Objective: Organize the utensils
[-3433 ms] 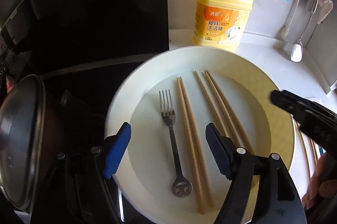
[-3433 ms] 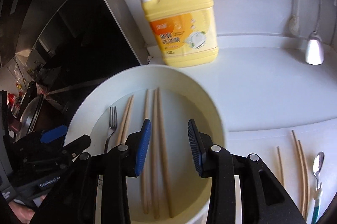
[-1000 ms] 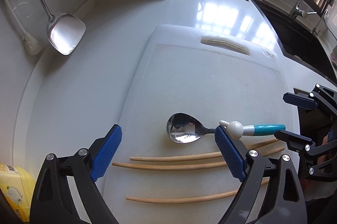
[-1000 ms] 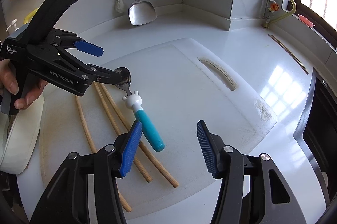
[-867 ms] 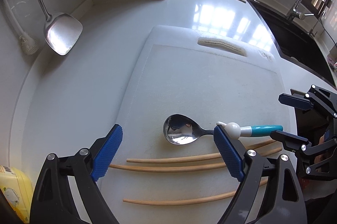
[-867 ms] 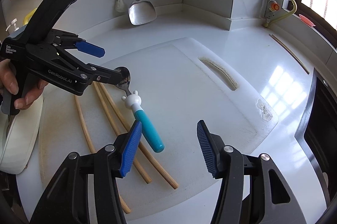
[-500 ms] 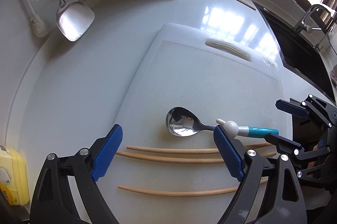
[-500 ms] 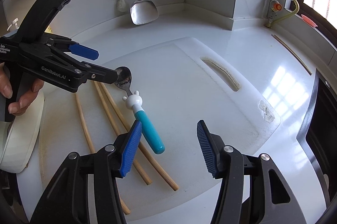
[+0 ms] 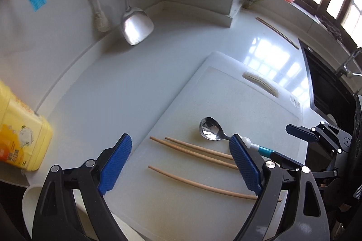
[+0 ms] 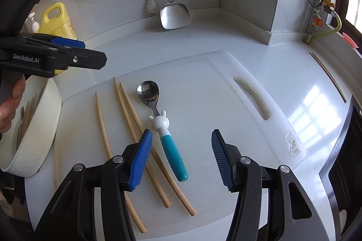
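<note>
Partly we lose the ends of the three wooden chopsticks (image 10: 126, 118) behind the ribbed blue pads of our right gripper (image 10: 181, 158), whose jaws stand wide apart with nothing between them. Our left gripper (image 9: 181, 165) is spread apart too and holds nothing. The spoon (image 10: 158, 118), with shiny steel bowl and smooth teal handle, lies on the matte white cutting board (image 10: 203, 91) beside the chopsticks. The white bowl (image 10: 43, 127) is cut off at left.

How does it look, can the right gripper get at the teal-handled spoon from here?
Probably yes. The right gripper is open and empty, with the spoon on the cutting board just ahead. Nothing covers it, though the nearest chopstick lies close alongside the handle.
</note>
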